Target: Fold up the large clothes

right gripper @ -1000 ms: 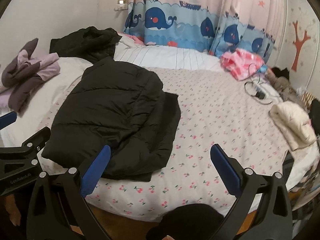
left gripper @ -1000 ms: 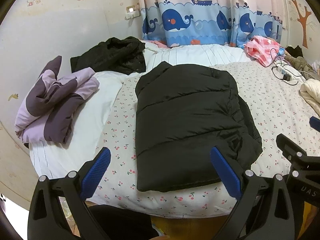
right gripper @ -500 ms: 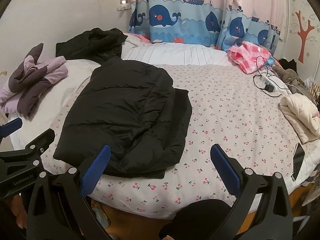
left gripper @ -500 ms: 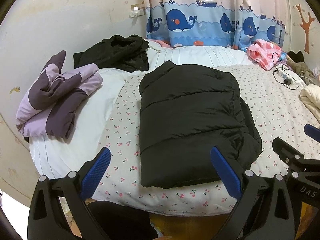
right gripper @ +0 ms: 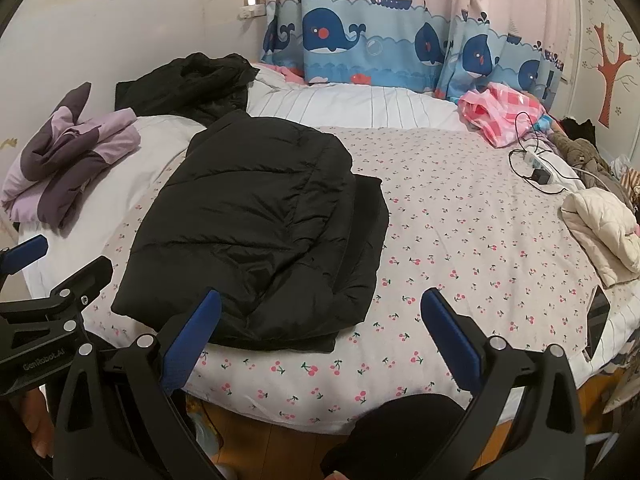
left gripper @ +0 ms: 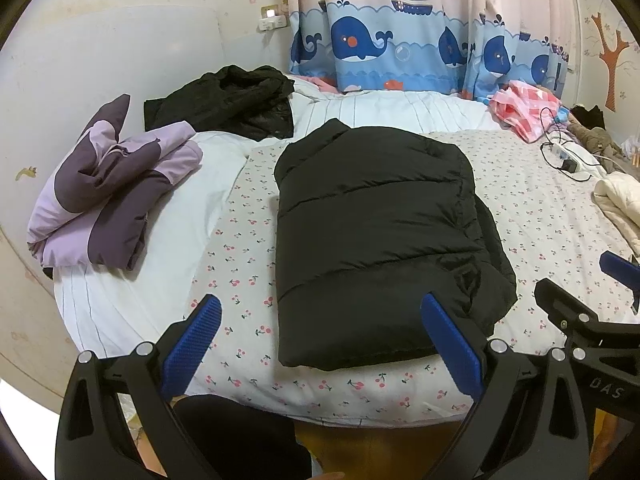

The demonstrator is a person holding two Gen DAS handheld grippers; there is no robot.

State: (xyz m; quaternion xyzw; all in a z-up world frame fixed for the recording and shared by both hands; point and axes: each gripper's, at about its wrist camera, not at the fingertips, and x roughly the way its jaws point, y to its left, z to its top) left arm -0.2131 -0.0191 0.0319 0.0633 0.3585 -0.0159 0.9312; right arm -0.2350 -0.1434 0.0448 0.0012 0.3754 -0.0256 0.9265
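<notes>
A black puffer jacket (left gripper: pixel 376 236) (right gripper: pixel 260 232) lies folded flat on the cherry-print bed sheet (left gripper: pixel 540 208) (right gripper: pixel 460 232), collar toward the curtains. My left gripper (left gripper: pixel 320 336) hovers open over the bed's near edge, in front of the jacket's hem, with nothing between its blue pads. My right gripper (right gripper: pixel 320 336) is open too, held off the jacket's right front corner, empty. Each gripper shows at the side of the other's view, the right gripper (left gripper: pixel 592 320) and the left gripper (right gripper: pixel 44 312).
A purple folded jacket (left gripper: pixel 108 188) and a crumpled black garment (left gripper: pixel 224 100) lie at the left. A pink checked cloth (right gripper: pixel 500 114), a power strip with cable (right gripper: pixel 540 164), a cream jacket (right gripper: pixel 604 232) and a dark tablet (right gripper: pixel 596 320) sit on the right. Whale curtains (left gripper: pixel 400 40) hang behind.
Both grippers have pulled back and risen from the bed, so the jacket looks farther away. Jaws stay open; the jacket has not moved.
</notes>
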